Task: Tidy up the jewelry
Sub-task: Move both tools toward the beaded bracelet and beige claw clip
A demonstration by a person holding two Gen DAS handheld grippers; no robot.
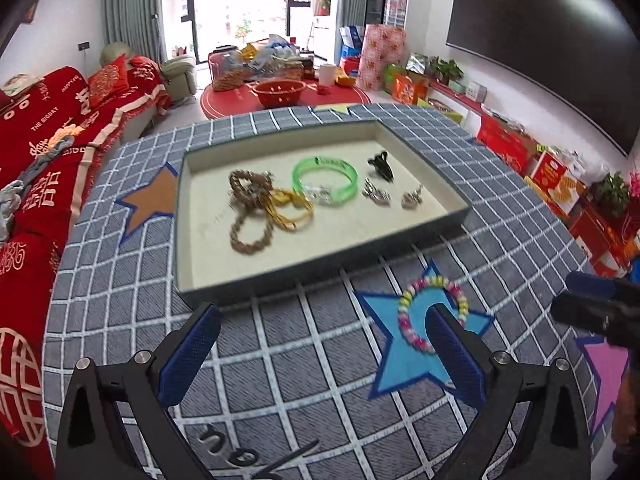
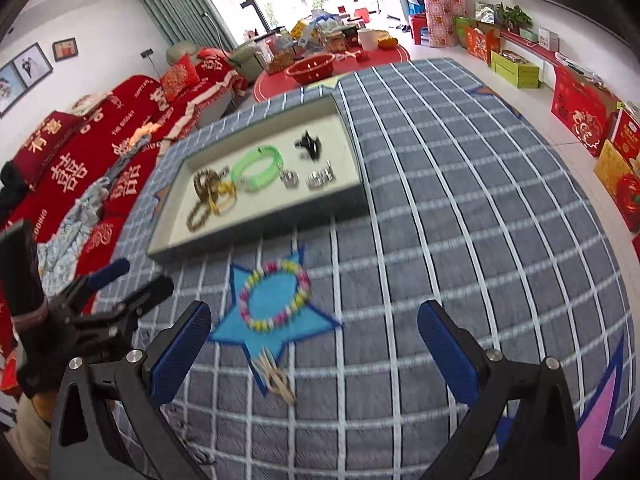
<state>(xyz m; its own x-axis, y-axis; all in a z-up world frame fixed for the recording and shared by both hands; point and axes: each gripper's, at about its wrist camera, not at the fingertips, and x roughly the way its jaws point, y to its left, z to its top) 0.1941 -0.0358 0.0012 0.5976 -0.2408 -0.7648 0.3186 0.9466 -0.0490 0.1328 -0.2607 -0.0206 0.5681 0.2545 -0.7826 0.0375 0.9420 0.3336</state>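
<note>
Grey checked cloth point(image 1: 304, 344) with coloured stars covers the table, and a red sofa point(image 1: 48, 152) and cluttered living room lie behind it.

Nearest, the left gripper point(image 1: 324, 344) stands with its jaws spread wide and nothing between them. Its right finger point(image 1: 452, 348) overlaps the near edge of a pastel bead bracelet point(image 1: 434, 312), which lies flat as a ring on a blue star point(image 1: 416, 352); I cannot tell whether they touch. The right gripper point(image 2: 316, 344) is likewise wide open and empty. In its view the bracelet point(image 2: 276, 298) lies just ahead of the fingers, nearer the left finger point(image 2: 182, 346), and a small pale clip point(image 2: 278, 380) lies between the fingers at the star's near point, its long axis running away from the gripper and a little leftward.

Beyond the fingers sits a shallow tray point(image 1: 224, 284), its long side running across the left view. Inside, from left to right, are a tangle of brown and gold chains point(image 1: 260, 204), a green bangle point(image 1: 324, 178) lying flat, a few small silver pieces point(image 1: 394, 196) and a dark clip point(image 1: 382, 164) toward the far right corner.
</note>
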